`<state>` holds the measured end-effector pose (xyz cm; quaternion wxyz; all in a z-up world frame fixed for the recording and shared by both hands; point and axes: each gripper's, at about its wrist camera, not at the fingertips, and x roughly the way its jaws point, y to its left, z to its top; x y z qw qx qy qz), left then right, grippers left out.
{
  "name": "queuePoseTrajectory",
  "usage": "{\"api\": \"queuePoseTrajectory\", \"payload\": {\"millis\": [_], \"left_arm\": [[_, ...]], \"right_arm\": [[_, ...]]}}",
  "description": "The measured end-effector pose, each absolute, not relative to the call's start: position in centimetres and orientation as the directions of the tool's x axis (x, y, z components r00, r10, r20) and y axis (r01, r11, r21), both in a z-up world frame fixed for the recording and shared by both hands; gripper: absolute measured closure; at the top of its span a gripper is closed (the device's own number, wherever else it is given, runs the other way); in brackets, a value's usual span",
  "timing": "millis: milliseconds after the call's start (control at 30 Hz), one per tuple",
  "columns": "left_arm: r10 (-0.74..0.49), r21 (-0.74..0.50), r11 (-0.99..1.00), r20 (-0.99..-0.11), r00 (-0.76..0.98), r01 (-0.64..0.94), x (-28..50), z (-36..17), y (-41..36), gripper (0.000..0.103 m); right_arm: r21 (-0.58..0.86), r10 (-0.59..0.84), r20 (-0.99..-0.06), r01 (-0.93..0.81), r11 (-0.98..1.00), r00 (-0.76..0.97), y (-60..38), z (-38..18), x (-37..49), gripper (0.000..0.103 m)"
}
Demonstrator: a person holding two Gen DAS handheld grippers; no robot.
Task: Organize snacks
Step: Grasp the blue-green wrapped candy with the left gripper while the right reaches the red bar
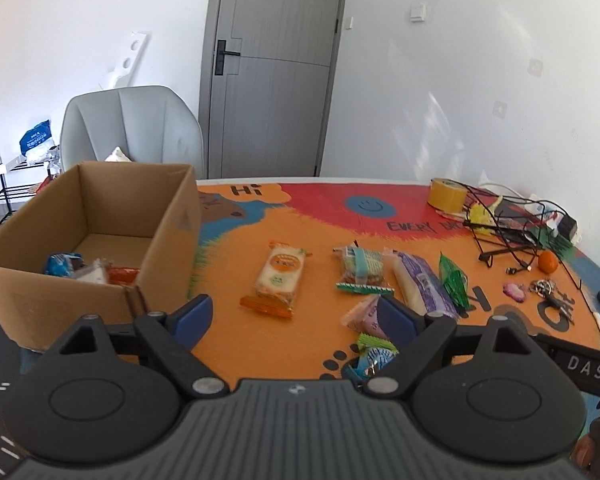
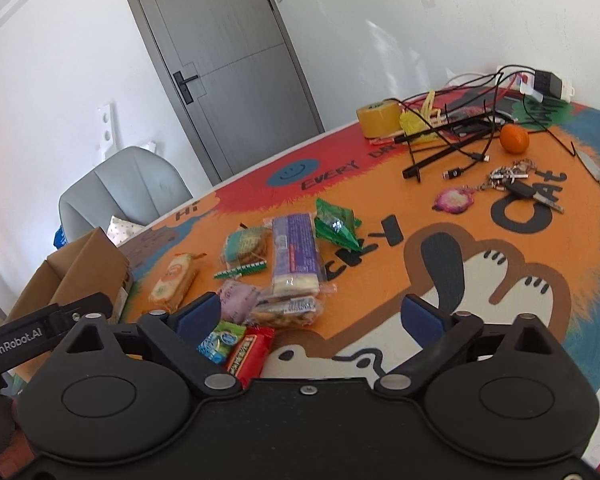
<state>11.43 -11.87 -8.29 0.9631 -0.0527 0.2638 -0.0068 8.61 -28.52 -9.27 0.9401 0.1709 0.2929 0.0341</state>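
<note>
Sorting snacks into a brown cardboard box [image 1: 100, 216] on the table [image 1: 236, 344].
Both tools, left [image 1: 296, 316] and right [image 2: 316, 316], were wide open and empty; three shiny packets [image 1: 88, 270] lay inside, more crinkly snacks [image 1: 384, 280] outside.

Wrapped snacks [image 1: 277, 276] scattered beside cardboard box [image 1: 100, 236].

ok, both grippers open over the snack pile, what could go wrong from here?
1. The snacks overlap: closing on the purple-wrapped bar could drag the cookie pack under its end.
2. The cardboard box has tall walls; a low carry may clip its rim.
3. Keys and cables lie nearby, easy to snag.
</note>
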Motion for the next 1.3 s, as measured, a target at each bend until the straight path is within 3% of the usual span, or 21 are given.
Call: {"api": "queuePoseTrajectory", "payload": {"millis": [233,567,700,800,1167,1300], "left_arm": [[-0.104,-0.109,0.993,-0.566,0.818,0.050,13.0,-10.6,-13.5,0.039],[-0.165,-0.139,0.985,-0.623,0.765,0.099,15.1,-13.1,-15.0,0.044],[-0.190,-0.156,0.981,-0.646,0.739,0.116,15.5,-14.0,-15.3,0.063],[-0.190,-0.159,0.981,-0.640,0.744,0.114,15.3,-14.0,-14.9,0.070],[-0.110,-0.144,0.989,-0.630,0.769,0.023,13.7,-13.2,-11.0,0.072],[-0.094,-0.148,0.989,-0.617,0.781,0.001,12.7,-12.3,-9.7,0.072]], "right_arm": [[0.345,0.168,-0.580,0.054,0.937,0.797,-28.4,-11.1,9.2,0.019],[0.342,0.152,-0.594,0.077,0.936,0.790,-28.7,-12.2,9.8,0.020],[0.334,0.144,-0.596,0.081,0.939,0.790,-28.6,-12.2,9.9,0.020],[0.330,0.149,-0.597,0.073,0.941,0.788,-28.2,-12.2,10.0,0.020],[0.310,0.197,-0.602,-0.001,0.951,0.774,-24.4,-11.9,10.5,0.026],[0.283,0.199,-0.616,-0.022,0.959,0.762,-22.8,-11.7,10.7,0.034]]}}
